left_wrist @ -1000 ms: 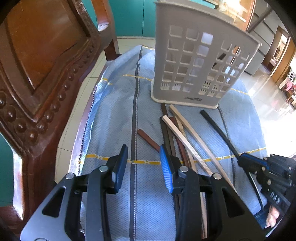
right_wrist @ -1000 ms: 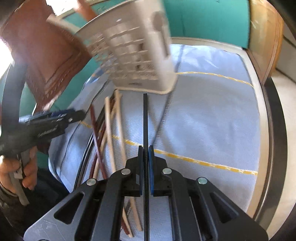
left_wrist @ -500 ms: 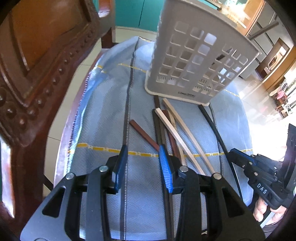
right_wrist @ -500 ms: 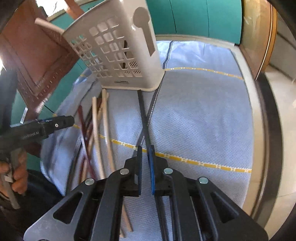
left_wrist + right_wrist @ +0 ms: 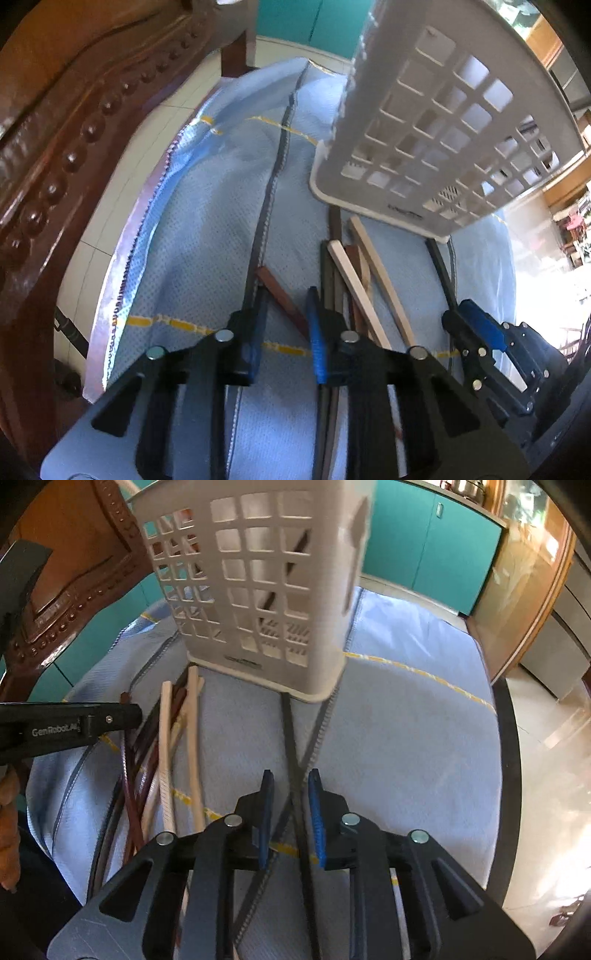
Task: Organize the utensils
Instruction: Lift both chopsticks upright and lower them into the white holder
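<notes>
Right gripper is sitting released, pads apart, straddling the black chopstick lying on the blue cloth; stick is running forward to the white caddy's base near the table's middle. Left gripper is also released, hovering over the reddish-brown chopstick. The chopstick pile is lying just left, toward the table's left edge. Sticks are looking light, stiff, thin, slippery; likely best pinching mid-shaft, squarely, or they'll be rolling out.
</notes>
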